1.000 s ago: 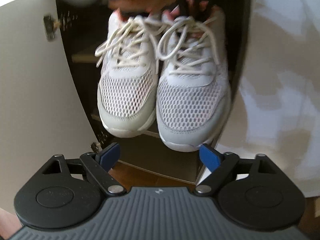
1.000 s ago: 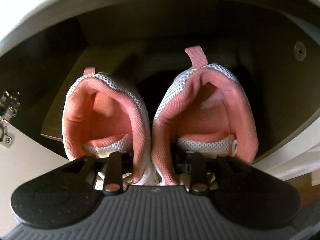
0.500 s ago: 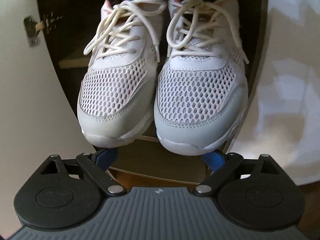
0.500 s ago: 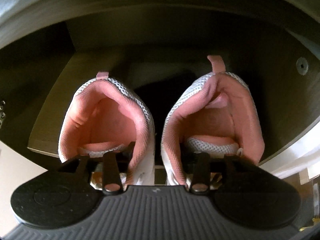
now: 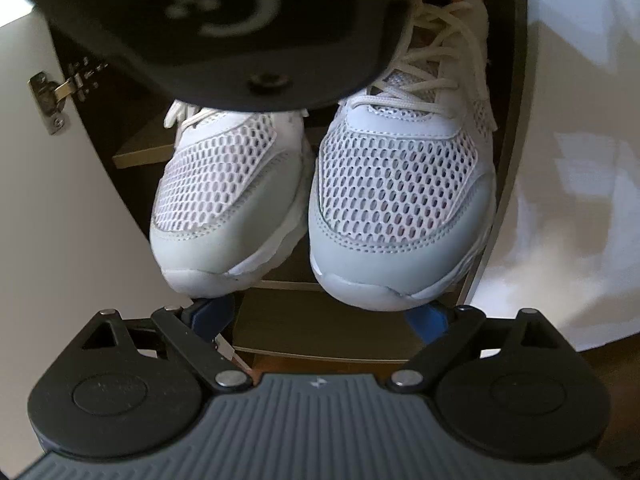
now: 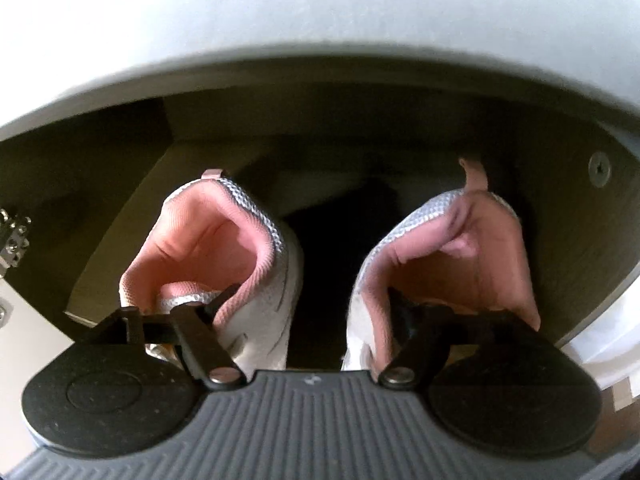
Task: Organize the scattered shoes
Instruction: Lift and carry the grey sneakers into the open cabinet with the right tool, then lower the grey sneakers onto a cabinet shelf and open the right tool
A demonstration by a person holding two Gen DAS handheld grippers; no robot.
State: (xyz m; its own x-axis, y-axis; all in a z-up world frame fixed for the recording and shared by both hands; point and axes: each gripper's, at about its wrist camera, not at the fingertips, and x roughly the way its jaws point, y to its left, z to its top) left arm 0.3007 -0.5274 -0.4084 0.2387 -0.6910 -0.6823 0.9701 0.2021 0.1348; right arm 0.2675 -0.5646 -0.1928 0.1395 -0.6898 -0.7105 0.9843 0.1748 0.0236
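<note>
Two white mesh sneakers with pink linings stand side by side on a dark cabinet shelf (image 5: 320,332). In the left wrist view their toes face me, one sneaker (image 5: 224,192) on the left and the other (image 5: 400,200) on the right. My left gripper (image 5: 320,316) is open, its blue pads just under the toes and gripping nothing. The right gripper's black body (image 5: 216,20) hangs over the laces. In the right wrist view, my right gripper (image 6: 312,300) is opening, with one finger inside each shoe mouth (image 6: 208,240) (image 6: 460,260). The inner collars between its fingers stand apart, unpressed.
A white cabinet door (image 5: 60,240) with a metal hinge (image 5: 48,96) stands open on the left. A white panel (image 5: 568,200) closes the right side. The cabinet's white top (image 6: 320,8) hangs low over the shelf. A lower shelf board (image 5: 136,152) shows behind the shoes.
The right gripper's fingers have spread and the two shoes have parted, leaving a dark gap. That gripper has risen and now covers the laces. The left gripper has come closer to the toes.
</note>
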